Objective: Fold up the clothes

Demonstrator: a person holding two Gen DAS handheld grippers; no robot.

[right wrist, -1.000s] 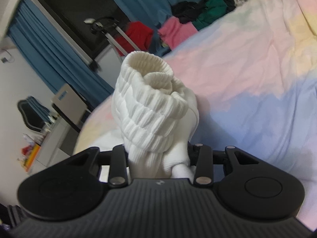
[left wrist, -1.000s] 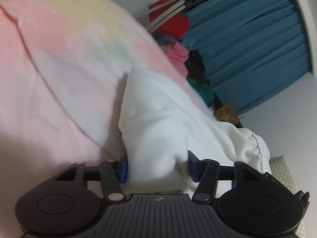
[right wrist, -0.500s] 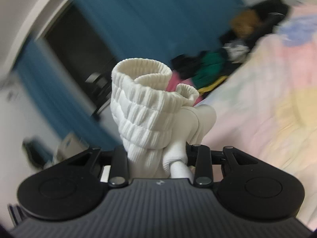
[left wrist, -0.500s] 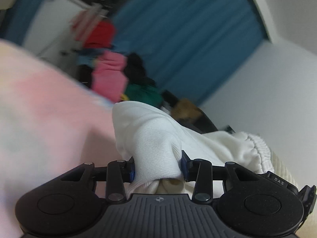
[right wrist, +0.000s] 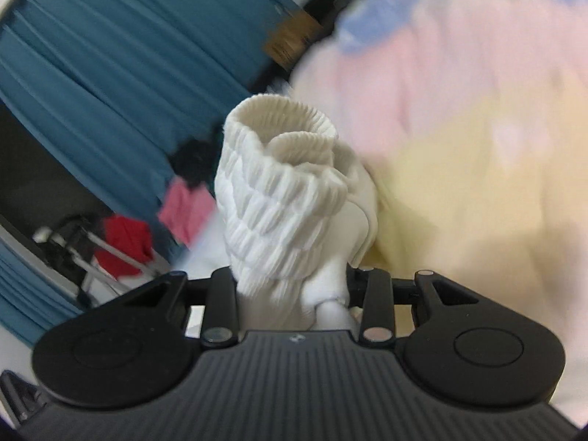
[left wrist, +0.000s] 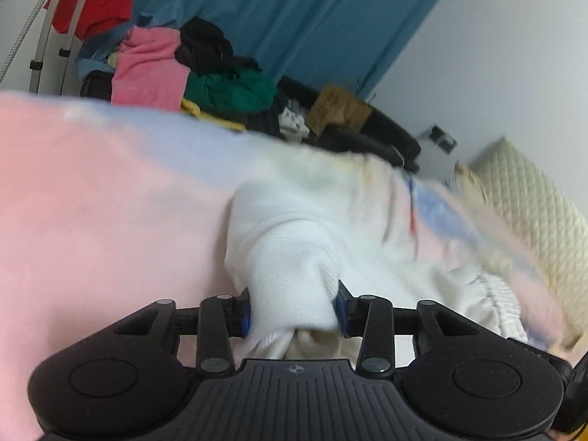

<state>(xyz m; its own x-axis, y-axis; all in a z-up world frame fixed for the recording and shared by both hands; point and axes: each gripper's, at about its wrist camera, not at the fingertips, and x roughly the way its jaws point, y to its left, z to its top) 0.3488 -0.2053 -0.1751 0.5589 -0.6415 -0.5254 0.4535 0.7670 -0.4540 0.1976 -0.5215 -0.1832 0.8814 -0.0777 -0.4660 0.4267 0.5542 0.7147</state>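
Fabric is being pinched in both claws at once. The left gripper [left wrist: 292, 310] is being kept closed on a bunched fold of the white garment [left wrist: 290, 257], with the blue pads [left wrist: 245, 316] pressed into the cloth on either side. From that claw the garment is running ahead and off to the right, its long axis slanting that way, until its gathered elastic edge [left wrist: 496, 301] is reached just beside the claw's right housing. The right gripper [right wrist: 294, 290] is being held narrow around a ribbed cuff [right wrist: 279, 191], which is standing up straight ahead of the fingers like a rolled tube.

The garment is being carried low over the pastel bedspread [left wrist: 92, 202], which is lying ahead of and under the left claw. Whether the cloth is resting on the bedspread or hanging just clear cannot be told through the motion blur. The knit is looking soft, thick and creamy white, smooth at the left grip and deeply ribbed at the right. Neither hand is judged nearer than the other, since each is already gripping its own part.
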